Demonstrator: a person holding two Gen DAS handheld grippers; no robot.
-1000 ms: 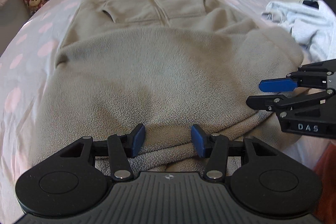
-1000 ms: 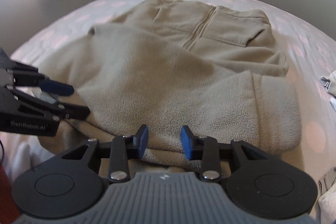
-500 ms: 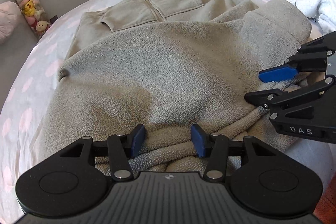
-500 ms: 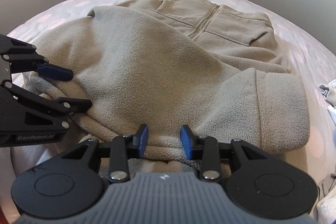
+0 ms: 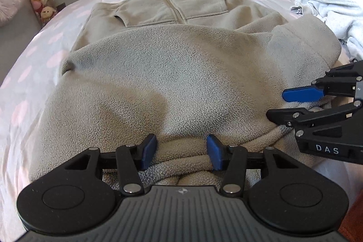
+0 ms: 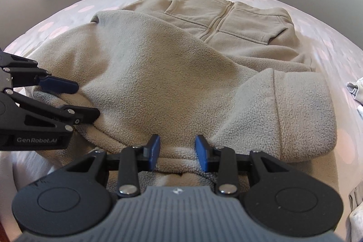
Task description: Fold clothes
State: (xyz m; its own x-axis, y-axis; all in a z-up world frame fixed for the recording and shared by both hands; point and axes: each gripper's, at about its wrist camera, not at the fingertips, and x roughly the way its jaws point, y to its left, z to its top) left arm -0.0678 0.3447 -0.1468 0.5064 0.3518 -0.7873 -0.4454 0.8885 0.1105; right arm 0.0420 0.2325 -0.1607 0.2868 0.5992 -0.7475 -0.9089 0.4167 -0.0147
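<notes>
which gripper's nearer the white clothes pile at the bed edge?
Right. The right gripper grips the fleece jacket on the side where the white clothes pile lies. The left gripper grips the same bunched edge farther from the pile.

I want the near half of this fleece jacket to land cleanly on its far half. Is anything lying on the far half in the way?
Nothing visible does. The zip and pocket panels of the fleece jacket lie bare on the bed. The white clothes sit off to one side, clear of it. Both the left gripper and right gripper clamp its near edge.
</notes>
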